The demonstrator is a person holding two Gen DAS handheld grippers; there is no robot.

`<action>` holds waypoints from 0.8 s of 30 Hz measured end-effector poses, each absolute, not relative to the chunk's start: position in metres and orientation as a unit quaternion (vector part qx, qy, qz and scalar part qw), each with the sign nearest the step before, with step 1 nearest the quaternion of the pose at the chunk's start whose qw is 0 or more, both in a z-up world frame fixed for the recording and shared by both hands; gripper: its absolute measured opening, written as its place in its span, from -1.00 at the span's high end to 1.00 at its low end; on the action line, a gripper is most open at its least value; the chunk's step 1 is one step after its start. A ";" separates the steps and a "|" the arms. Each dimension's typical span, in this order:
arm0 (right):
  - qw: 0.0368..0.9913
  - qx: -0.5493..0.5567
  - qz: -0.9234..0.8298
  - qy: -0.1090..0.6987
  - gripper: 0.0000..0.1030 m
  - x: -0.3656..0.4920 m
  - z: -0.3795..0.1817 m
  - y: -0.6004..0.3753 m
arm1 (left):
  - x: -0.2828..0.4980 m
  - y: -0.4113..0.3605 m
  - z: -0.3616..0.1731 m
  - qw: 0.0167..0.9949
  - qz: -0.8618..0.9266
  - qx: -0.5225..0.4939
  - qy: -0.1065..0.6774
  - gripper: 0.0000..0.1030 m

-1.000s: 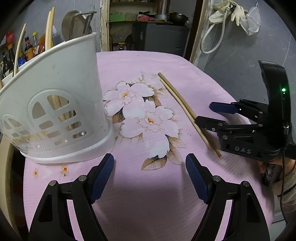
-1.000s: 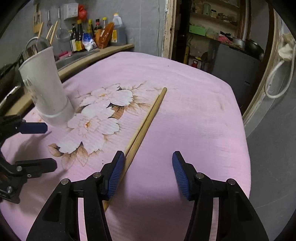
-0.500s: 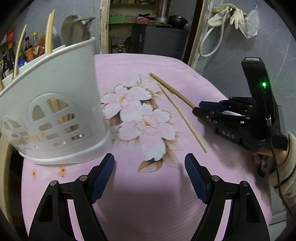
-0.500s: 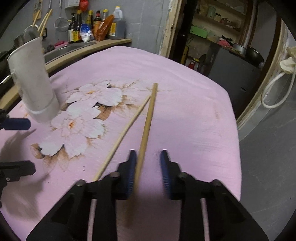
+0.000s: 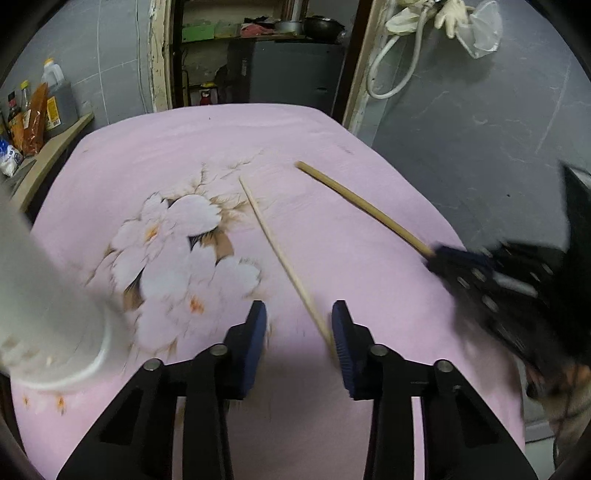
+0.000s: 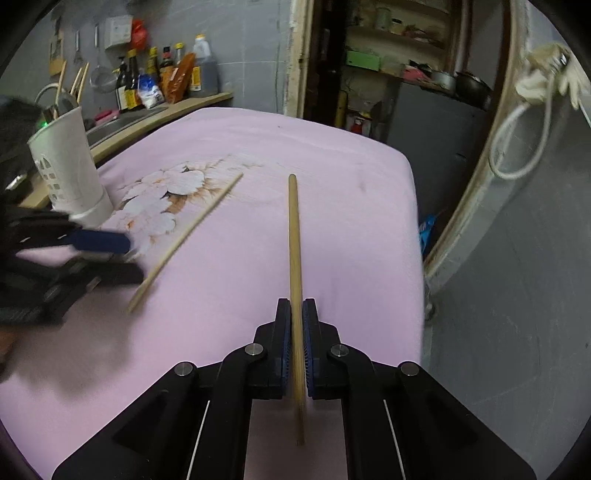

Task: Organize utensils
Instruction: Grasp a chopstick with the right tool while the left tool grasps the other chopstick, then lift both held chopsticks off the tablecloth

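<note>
Two wooden chopsticks are on the pink flowered tablecloth. My right gripper is shut on the thicker chopstick, which points straight ahead with its far end off the cloth. In the left wrist view the same right gripper holds that chopstick. My left gripper is closing around the thinner chopstick. This chopstick lies on the cloth next to the right pad, with a gap to the left pad. A white slotted utensil holder with utensils in it stands at the left.
A wooden counter with sauce bottles runs behind the table's left side. The table's right edge drops to a grey floor. A doorway, shelves and a dark cabinet stand beyond. A white hose and gloves hang on the wall.
The right gripper shut on one chopstick and swung it away from the other. The left gripper moved right from the holder to the second chopstick, and its jaws narrowed.
</note>
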State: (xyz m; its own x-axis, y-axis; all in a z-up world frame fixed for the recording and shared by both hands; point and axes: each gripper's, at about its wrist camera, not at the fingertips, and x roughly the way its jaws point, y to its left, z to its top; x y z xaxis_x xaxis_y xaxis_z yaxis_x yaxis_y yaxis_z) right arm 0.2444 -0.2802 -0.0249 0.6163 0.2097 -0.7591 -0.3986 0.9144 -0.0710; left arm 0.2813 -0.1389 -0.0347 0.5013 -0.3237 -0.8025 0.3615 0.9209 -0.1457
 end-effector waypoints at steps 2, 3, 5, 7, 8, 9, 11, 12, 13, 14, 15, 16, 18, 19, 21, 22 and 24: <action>0.891 -0.112 0.171 0.406 0.92 0.239 -0.024 -0.285 | 0.295 -0.139 -0.039 0.863 -0.190 0.011 0.469 0.55; 0.889 -0.112 0.172 0.409 0.92 0.237 -0.024 -0.287 | 0.302 -0.138 -0.041 0.861 -0.184 0.002 0.473 0.60; 0.886 -0.110 0.179 0.414 0.92 0.236 -0.023 -0.287 | 0.312 -0.135 -0.042 0.861 -0.178 -0.016 0.477 0.63; 0.883 -0.106 0.185 0.418 0.91 0.240 -0.023 -0.286 | 0.320 -0.130 -0.038 0.862 -0.172 -0.025 0.476 0.64; 0.882 -0.102 0.189 0.420 0.90 0.243 -0.023 -0.286 | 0.324 -0.128 -0.038 0.862 -0.170 -0.027 0.476 0.64; 0.881 -0.099 0.191 0.421 0.89 0.245 -0.023 -0.286 | 0.329 -0.126 -0.038 0.862 -0.168 -0.030 0.478 0.64; 0.878 -0.092 0.197 0.426 0.88 0.251 -0.024 -0.287 | 0.336 -0.123 -0.040 0.859 -0.167 -0.039 0.482 0.64; 0.877 -0.092 0.200 0.428 0.88 0.257 -0.023 -0.285 | 0.337 -0.120 -0.040 0.859 -0.168 -0.044 0.482 0.64; 0.875 -0.094 0.202 0.431 0.88 0.262 -0.024 -0.283 | 0.340 -0.119 -0.040 0.859 -0.169 -0.047 0.481 0.65; 0.872 -0.097 0.205 0.434 0.87 0.267 -0.024 -0.280 | 0.342 -0.118 -0.040 0.859 -0.170 -0.048 0.480 0.65; 0.868 -0.101 0.208 0.438 0.86 0.273 -0.024 -0.278 | 0.343 -0.118 -0.039 0.859 -0.170 -0.048 0.480 0.66; 0.866 -0.103 0.210 0.442 0.86 0.278 -0.024 -0.275 | 0.344 -0.117 -0.040 0.859 -0.172 -0.050 0.479 0.67; 0.861 -0.103 0.214 0.450 0.85 0.291 -0.025 -0.272 | 0.345 -0.115 -0.040 0.859 -0.175 -0.055 0.478 0.67; 0.857 -0.101 0.218 0.456 0.85 0.301 -0.026 -0.269 | 0.346 -0.114 -0.040 0.858 -0.177 -0.057 0.478 0.68; 0.851 -0.101 0.222 0.465 0.85 0.315 -0.029 -0.264 | 0.347 -0.112 -0.038 0.857 -0.182 -0.063 0.478 0.68; 0.849 -0.103 0.225 0.468 0.85 0.320 -0.030 -0.262 | 0.348 -0.112 -0.038 0.856 -0.185 -0.064 0.478 0.68; 0.844 -0.101 0.228 0.475 0.84 0.330 -0.033 -0.257 | 0.350 -0.108 -0.038 0.855 -0.191 -0.064 0.478 0.68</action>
